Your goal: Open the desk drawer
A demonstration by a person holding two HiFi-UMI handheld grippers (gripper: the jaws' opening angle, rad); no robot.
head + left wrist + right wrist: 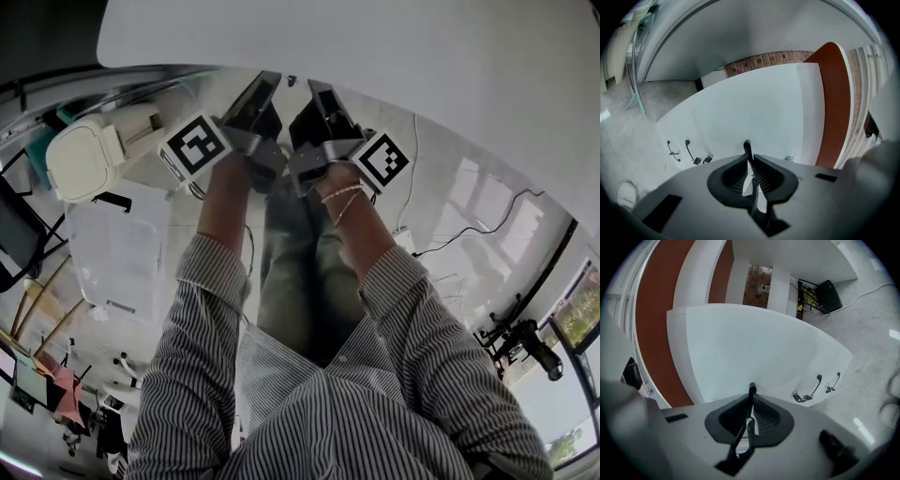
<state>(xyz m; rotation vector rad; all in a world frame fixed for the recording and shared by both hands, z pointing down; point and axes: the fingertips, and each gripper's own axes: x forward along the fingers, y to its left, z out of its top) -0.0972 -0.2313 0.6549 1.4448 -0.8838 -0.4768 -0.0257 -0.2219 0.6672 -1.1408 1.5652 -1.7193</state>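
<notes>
Left tool (751,161): jaws nearly together, pads pressed on a thin black bar (747,149) that stands edge-on between them and sticks out just past the tips. Reads as a drawer handle.

Right tool (751,404): same state, jaws clamped on a thin black bar (752,391) of like shape. Whether both tools hold one handle or two, I cannot tell.

Head view: both tools point away from the person, side by side and near each other, with their tips at the near edge of the broad white bench top (375,37). Marker cube of the left tool (195,147) sits outboard to the left, that of the right tool (382,159) outboard to the right. Striped shirt sleeves (202,309) on both arms; beaded bracelet (342,194) on the right wrist.

Drawer location: under the bench top, hidden from the head view. Both gripper views face a flat white front panel (759,108) directly beyond the gripped bar. Open or shut: cannot tell.

Further along the same white unit, low down, two black bow-shaped handles (827,382) sit close together. A red-brown upright panel (834,103) borders the white front. A strip of brick wall (764,60) shows behind.

Surroundings: pale glossy floor (450,187) with black cables (487,220); white lidded bin (80,159) off to the left.
</notes>
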